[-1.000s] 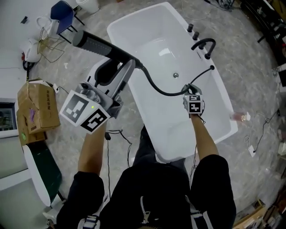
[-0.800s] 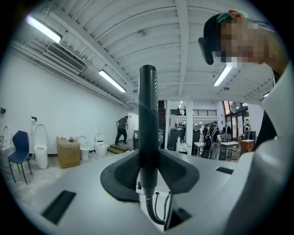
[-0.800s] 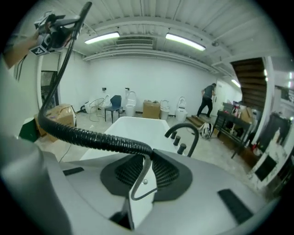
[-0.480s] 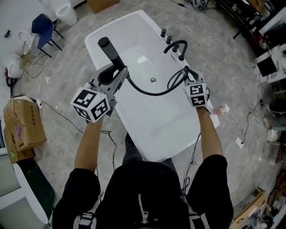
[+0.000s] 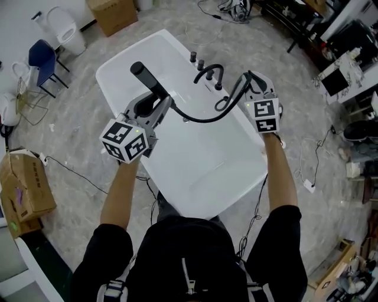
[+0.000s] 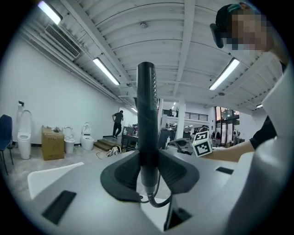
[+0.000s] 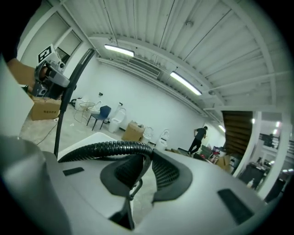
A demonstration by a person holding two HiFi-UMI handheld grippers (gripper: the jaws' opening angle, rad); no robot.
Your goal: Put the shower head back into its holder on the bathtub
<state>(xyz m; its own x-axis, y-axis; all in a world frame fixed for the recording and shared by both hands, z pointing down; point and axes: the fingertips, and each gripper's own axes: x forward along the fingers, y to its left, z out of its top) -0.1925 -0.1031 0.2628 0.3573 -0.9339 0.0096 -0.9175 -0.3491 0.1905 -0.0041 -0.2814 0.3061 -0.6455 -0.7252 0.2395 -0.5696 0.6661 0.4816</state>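
Observation:
The black shower head (image 5: 146, 76) juts over the white bathtub (image 5: 201, 171), its handle clamped in my left gripper (image 5: 158, 101). In the left gripper view the handle (image 6: 147, 133) stands upright between the pads, with my left gripper (image 6: 148, 170) shut on it. A black ribbed hose (image 5: 198, 120) sags from the handle across the tub to my right gripper (image 5: 251, 81), which is held up beside the black faucet (image 5: 209, 72) on the far rim. In the right gripper view the hose (image 7: 110, 148) bends into my right gripper (image 7: 140, 170), shut on it.
Two small knobs (image 5: 196, 59) sit on the rim left of the faucet. Cardboard boxes (image 5: 112, 13) (image 5: 23, 183), a toilet (image 5: 64, 26) and a blue chair (image 5: 42, 56) stand on the marble floor, and cables (image 5: 307, 159) lie about. A person (image 7: 200, 137) walks far off.
My right gripper has lifted the hose from inside the tub up beside the faucet. My left gripper has carried the shower head from beyond the tub's left side to over the tub.

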